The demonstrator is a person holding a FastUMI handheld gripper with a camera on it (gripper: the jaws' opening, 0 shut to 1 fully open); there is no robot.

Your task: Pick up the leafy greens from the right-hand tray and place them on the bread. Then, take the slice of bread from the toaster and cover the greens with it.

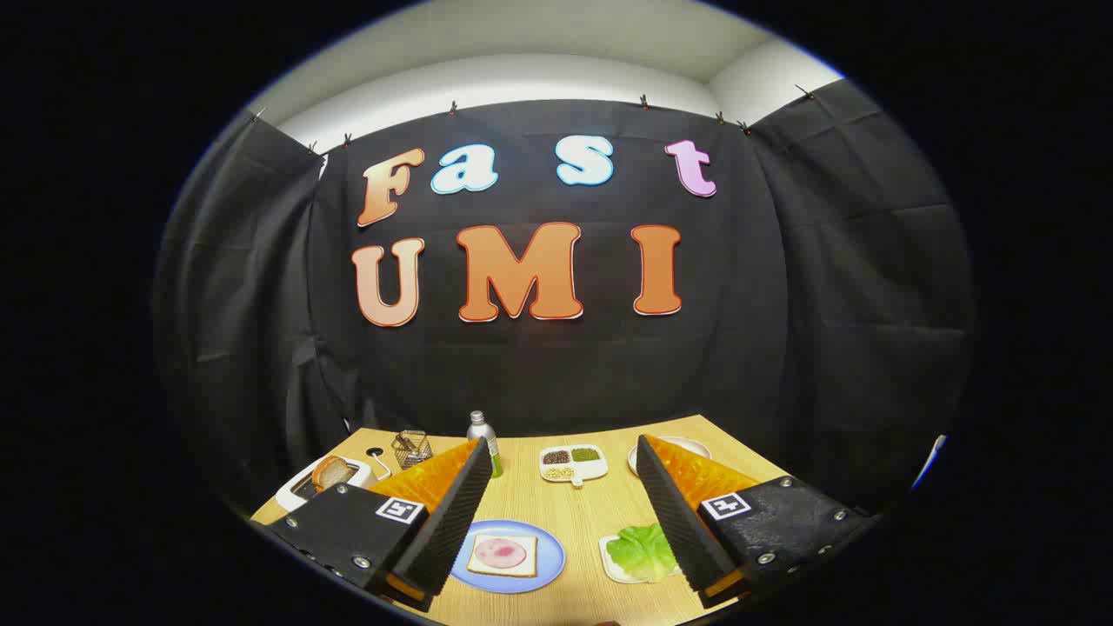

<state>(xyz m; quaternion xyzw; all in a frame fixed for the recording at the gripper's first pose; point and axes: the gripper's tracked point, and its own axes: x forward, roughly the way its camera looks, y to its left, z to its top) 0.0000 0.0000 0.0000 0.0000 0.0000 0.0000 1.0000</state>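
My gripper [561, 522] hangs open above the wooden table, fingers spread wide with nothing between them. Below and between the fingers a blue plate [548, 574] carries a bread slice [503, 555] topped with a pink slice of ham. Green leafy lettuce [642, 549] lies on a small white tray [613, 569], just inside the right finger [678, 513], which covers part of it. Beyond the left finger [456, 513], at the table's left, a white toaster [300, 491] holds a bread slice [331, 472] sticking up from its slot.
At the back of the table stand a wire basket [412, 448], a metal bottle [481, 430], a white divided dish [572, 463] of grains and a white plate [687, 448] partly behind the right finger. Black cloth walls close the booth behind the table.
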